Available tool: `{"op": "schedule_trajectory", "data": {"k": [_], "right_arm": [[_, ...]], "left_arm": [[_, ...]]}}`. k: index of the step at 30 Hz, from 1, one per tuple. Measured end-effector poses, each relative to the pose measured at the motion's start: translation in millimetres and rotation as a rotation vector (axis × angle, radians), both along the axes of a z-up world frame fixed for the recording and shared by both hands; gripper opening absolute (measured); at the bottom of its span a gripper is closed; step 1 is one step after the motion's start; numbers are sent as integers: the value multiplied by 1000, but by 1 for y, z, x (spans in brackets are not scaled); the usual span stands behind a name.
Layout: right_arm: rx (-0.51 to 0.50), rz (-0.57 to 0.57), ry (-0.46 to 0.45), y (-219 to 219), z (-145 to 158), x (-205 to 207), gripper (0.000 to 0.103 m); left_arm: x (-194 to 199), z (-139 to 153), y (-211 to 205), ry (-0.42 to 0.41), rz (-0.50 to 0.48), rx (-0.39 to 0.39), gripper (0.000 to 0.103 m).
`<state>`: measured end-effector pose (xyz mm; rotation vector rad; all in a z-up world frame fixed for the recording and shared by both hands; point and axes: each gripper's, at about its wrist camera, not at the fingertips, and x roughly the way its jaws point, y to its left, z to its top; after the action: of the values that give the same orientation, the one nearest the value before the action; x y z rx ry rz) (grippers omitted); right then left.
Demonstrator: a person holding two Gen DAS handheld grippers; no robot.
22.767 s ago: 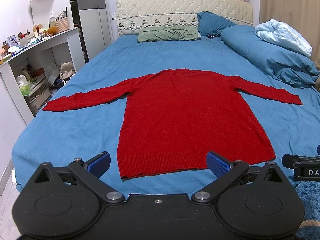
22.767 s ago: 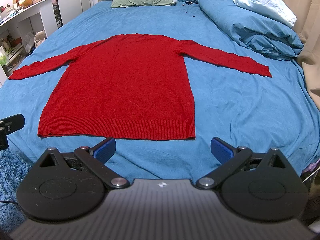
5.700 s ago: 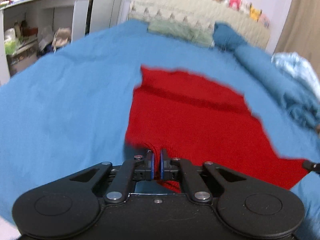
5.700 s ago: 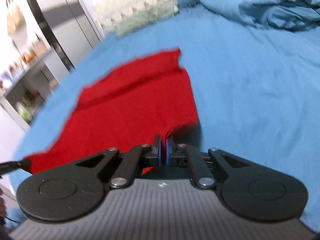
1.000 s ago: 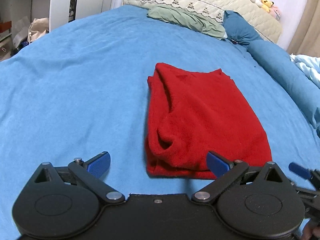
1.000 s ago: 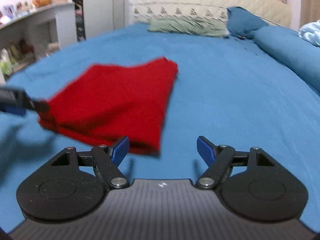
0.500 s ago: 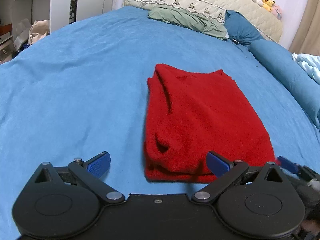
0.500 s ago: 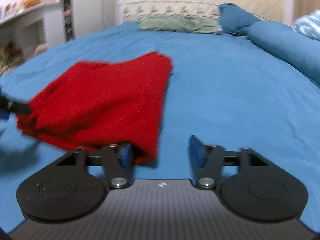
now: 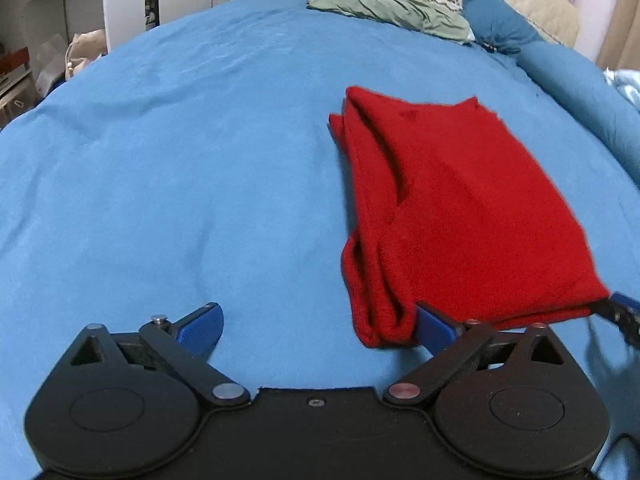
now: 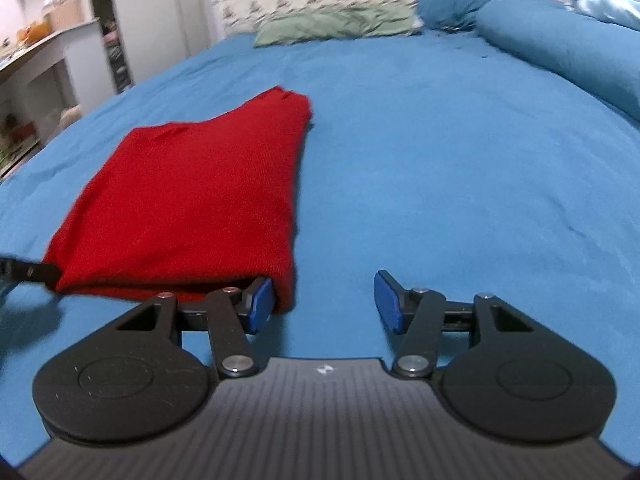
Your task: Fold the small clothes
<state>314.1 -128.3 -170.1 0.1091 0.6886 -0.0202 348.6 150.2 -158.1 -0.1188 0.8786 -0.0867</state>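
Note:
A red sweater (image 9: 460,208) lies folded into a thick rectangle on the blue bed sheet (image 9: 180,160). My left gripper (image 9: 318,322) is open, and its right fingertip (image 9: 434,324) touches the sweater's near left corner. In the right wrist view the sweater (image 10: 200,200) sits left of centre. My right gripper (image 10: 324,300) has its jaws opening. Its left fingertip (image 10: 260,300) is tucked against the near right corner, and only sheet lies between the pads. Each gripper's finger shows at the edge of the other view.
A green pillow (image 9: 384,4) and a blue pillow (image 9: 496,24) lie by the quilted headboard. A rolled blue duvet (image 10: 560,52) runs along the right side. White shelves (image 9: 52,40) stand left of the bed.
The right gripper's jaws narrowed and it slid in to the sweater's near right corner. In the left wrist view the sweater shifted right, so the right finger now meets its near left corner.

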Motion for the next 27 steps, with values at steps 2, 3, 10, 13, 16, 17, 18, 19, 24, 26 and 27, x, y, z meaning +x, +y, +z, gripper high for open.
{"op": "schedule_trajectory", "data": {"k": [2, 3, 10, 13, 16, 17, 18, 19, 24, 26, 27], "right_arm": [[29, 54, 11, -8, 20, -7, 79], [55, 85, 10, -13, 32, -9, 92], [248, 213, 112, -40, 103, 48, 103], [308, 213, 213, -44, 93, 94, 103], [353, 163, 280, -45, 65, 128, 103], [380, 152, 286, -45, 55, 132, 103], [400, 143, 286, -45, 49, 135, 103], [417, 140, 283, -44, 43, 136, 103], [396, 146, 303, -31, 20, 149, 97], [391, 147, 333, -26, 11, 158, 85], [400, 157, 335, -24, 10, 161, 65]], "left_arm": [[-5, 20, -3, -64, -3, 5, 101], [-6, 31, -4, -101, -3, 19, 103], [52, 62, -19, -74, -120, 1, 103], [88, 41, -18, 44, -125, -76, 103], [106, 19, -13, 101, -116, -170, 102], [108, 14, -12, 104, -112, -184, 100], [109, 10, -11, 104, -106, -189, 97], [108, 7, -10, 100, -106, -195, 97], [116, 3, -10, 82, -132, -214, 90], [122, 1, -11, 91, -147, -225, 70], [126, 0, -12, 103, -166, -248, 42]]}}
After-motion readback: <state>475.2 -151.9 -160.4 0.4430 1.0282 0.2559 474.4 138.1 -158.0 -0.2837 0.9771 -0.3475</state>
